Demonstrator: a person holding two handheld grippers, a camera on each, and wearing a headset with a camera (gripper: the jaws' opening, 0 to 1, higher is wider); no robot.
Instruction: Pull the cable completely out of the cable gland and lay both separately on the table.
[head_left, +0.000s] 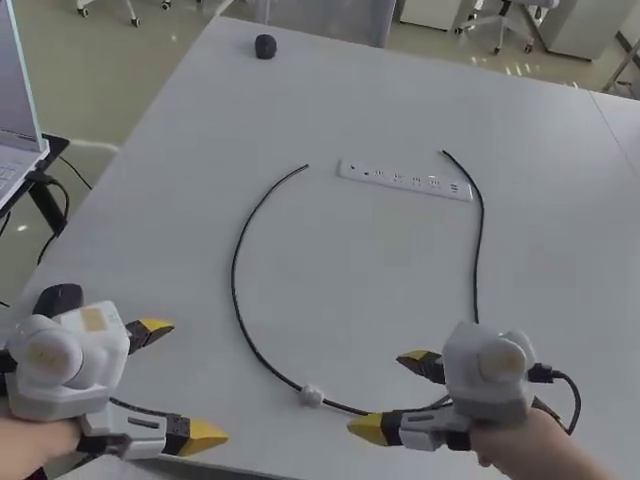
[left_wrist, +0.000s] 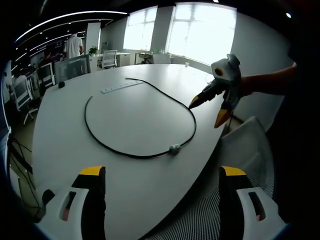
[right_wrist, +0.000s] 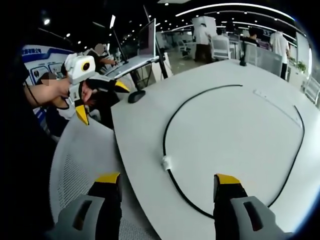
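Cable (head_left: 233, 270) with gland (head_left: 311, 396) loops on white office table (head_left: 370, 290); left claw (head_left: 188, 380), right claw (head_left: 382, 392) wide.

1. The right tongs (right_wrist: 167, 180) rise from the bottom, yellow-tipped jaws spread wide with nothing between them.
2. A black cable (right_wrist: 164, 142) lies looped on the white table (right_wrist: 225, 140).
3. A white cable gland (right_wrist: 166, 162) sits on the cable, near the table edge.
4. The left tongs (right_wrist: 102, 102), hand-held at upper left, are spread apart off the table.
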